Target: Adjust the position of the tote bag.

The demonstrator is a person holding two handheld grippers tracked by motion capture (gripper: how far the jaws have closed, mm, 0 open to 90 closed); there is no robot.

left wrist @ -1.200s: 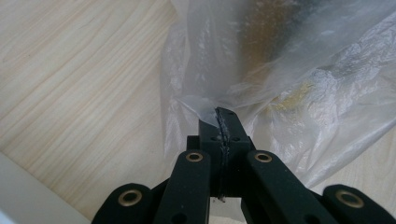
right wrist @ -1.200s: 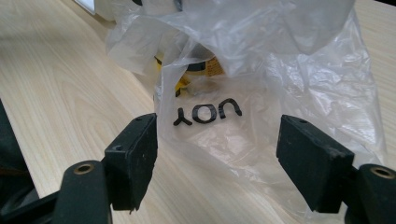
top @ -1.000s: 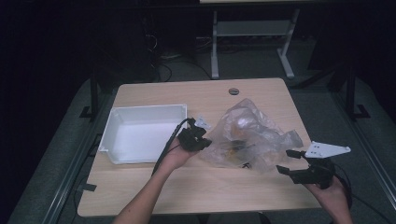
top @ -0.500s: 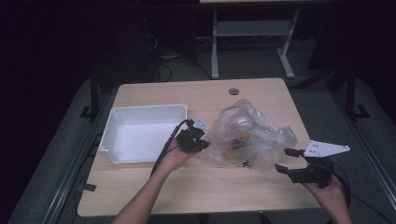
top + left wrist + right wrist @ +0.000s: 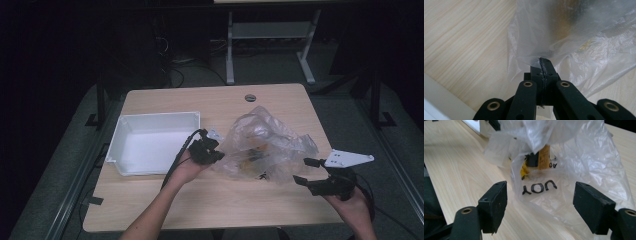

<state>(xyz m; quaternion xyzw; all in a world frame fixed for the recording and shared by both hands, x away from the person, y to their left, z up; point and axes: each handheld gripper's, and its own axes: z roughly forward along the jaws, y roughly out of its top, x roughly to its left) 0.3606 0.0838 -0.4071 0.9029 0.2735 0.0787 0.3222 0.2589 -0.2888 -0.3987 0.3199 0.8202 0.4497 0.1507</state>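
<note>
a crumpled clear plastic bag (image 5: pixel 267 147) lies on the right half of the wooden table (image 5: pixel 220 205), just right of the white bin (image 5: pixel 150 142) and apart from it. black letters are printed on the film facing the right gripper view, and through it a yellow and black item (image 5: pixel 537 160) shows inside the bag; what that item is cannot be told.

the left gripper (image 5: pixel 206 151) sits at the bag's left edge, between the bin and the bag. in the left gripper view its two black jaws are pressed tight together, with a fold of the plastic pinched between the pads, and the film rises and spreads away from that pinch. the person's left hand (image 5: pixel 187 167) holds it from below, a black cable trailing back along the forearm.

the right gripper (image 5: pixel 307 172) is near the bag's lower right corner, with its grey three-cornered plate on top. its jaws stand wide apart and have just been opening a little further; in the right gripper view the printed part of the bag lies ahead of and between the two pads, which do not press on it. light wood grain shows under and beside the bag.
</note>
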